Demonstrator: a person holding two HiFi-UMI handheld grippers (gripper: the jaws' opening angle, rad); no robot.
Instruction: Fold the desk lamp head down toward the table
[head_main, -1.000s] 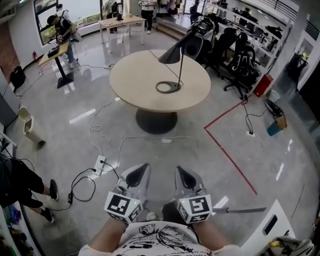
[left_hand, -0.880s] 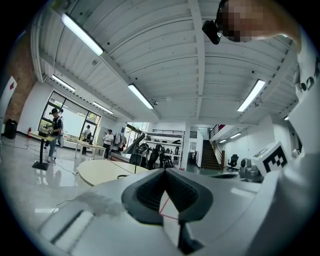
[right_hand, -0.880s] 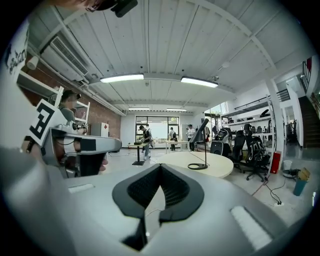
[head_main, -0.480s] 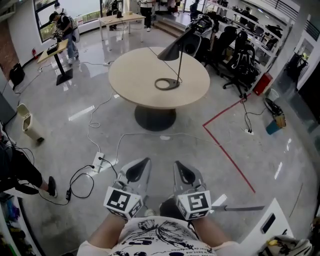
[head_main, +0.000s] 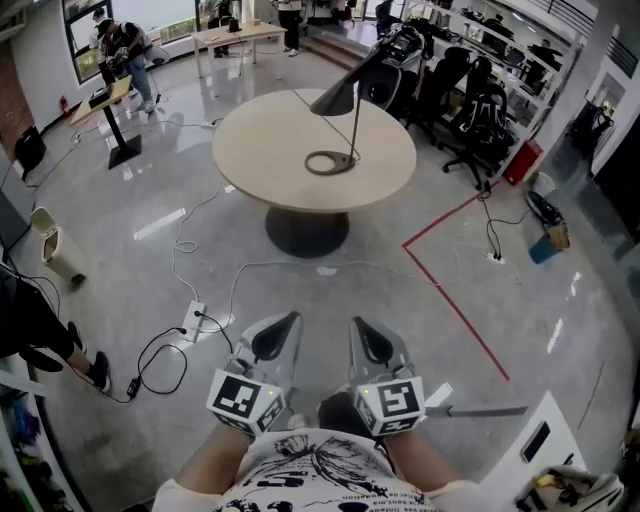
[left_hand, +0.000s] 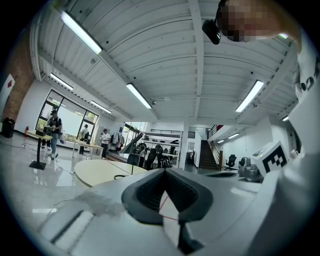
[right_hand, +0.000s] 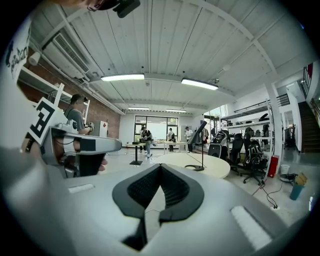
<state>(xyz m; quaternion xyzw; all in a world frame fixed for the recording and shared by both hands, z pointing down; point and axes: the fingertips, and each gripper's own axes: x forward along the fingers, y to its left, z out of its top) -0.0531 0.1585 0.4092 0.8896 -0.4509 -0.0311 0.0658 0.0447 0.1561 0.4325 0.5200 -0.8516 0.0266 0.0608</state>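
Desk lamp (head_main: 355, 120) stands upright towards the far side of a round table (head_main: 270, 150), its head raised on a thin stem. It is well apart from the person. The left tool (head_main: 283, 328) and right tool (head_main: 362, 332) are held low by the body, each closed on nothing, probably just carried for the approach. A floor cable (head_main: 190, 270) and power strip (head_main: 195, 320) lie left of the path. Office chairs (head_main: 480, 120) crowd beyond the table.

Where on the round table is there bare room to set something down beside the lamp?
The round table is bare on its left half, from rim to the lamp's ring base. Another bare strip follows the near edge, and a narrower one lies right of the stem. It is crowded only behind the base, where the cord crosses under the lamp head.
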